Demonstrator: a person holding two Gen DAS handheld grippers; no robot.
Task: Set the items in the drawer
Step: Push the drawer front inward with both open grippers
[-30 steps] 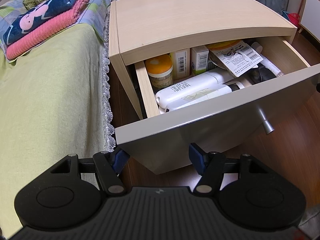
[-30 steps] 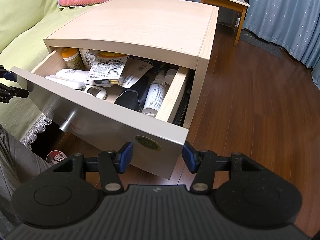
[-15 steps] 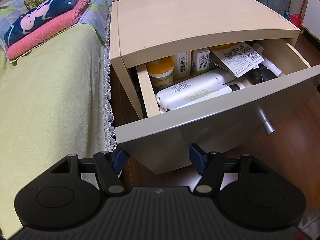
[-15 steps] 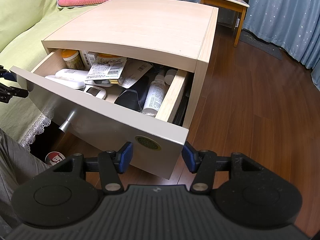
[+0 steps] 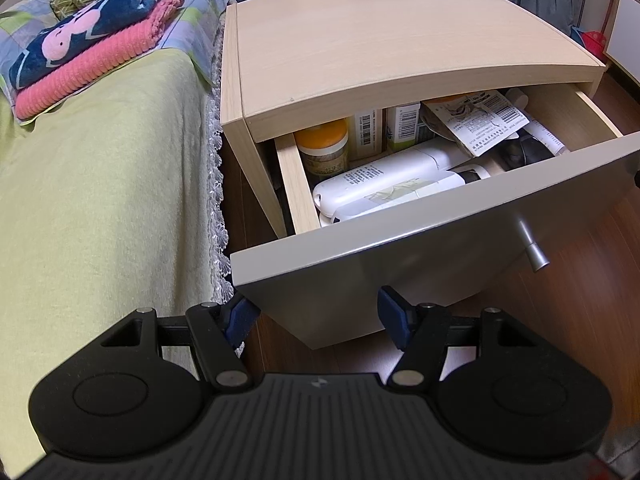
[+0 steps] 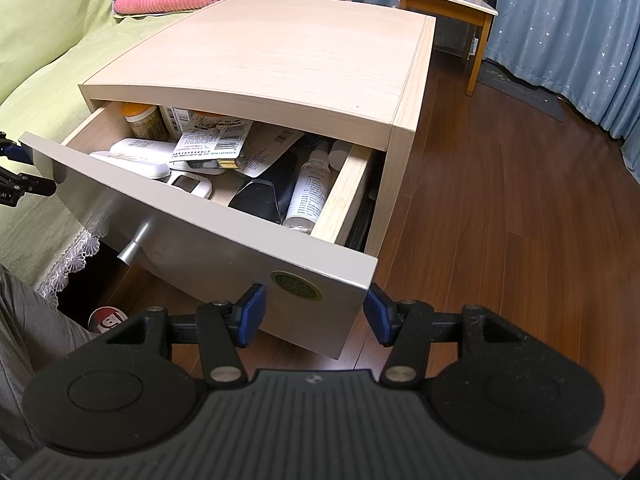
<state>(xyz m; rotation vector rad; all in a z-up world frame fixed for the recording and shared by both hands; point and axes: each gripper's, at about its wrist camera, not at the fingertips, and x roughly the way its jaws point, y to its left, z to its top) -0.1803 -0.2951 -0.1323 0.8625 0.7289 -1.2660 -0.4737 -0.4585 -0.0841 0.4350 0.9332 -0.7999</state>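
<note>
Left claw: the left claw is spread wide and holds nothing. It sits low at the drawer front's corner on the bed side, and whether the blue pads touch the panel I cannot tell.

Right claw: the right claw is likewise released and empty — its two pads sit either side of the front's other lower corner, under the round green sticker.

Drawer front: the grey drawer front stands well out from the cabinet, and its silver knob is untouched, with both claws off to its sides.

Drawer: the drawer is open and crowded. Two white bottles lie just behind the front; a clear bottle lies along the right wall beside a dark pouch.

Further in: a barcode-printed packet rests on top of the heap, and an orange-lidded jar stands upright in the back corner by two small cartons.

Nightstand: the top of the pale wooden nightstand is bare.

Beyond: a bed with folded blankets on one side, a wooden chair and curtains on the other.

Step in hand: my reading is that the placing is done — the items are inside and neither claw carries anything — and closing is what remains.

Next move: it calls for an even push from both corners so the drawer runs straight on its rails. The raised packet could catch under the nightstand's top edge.
</note>
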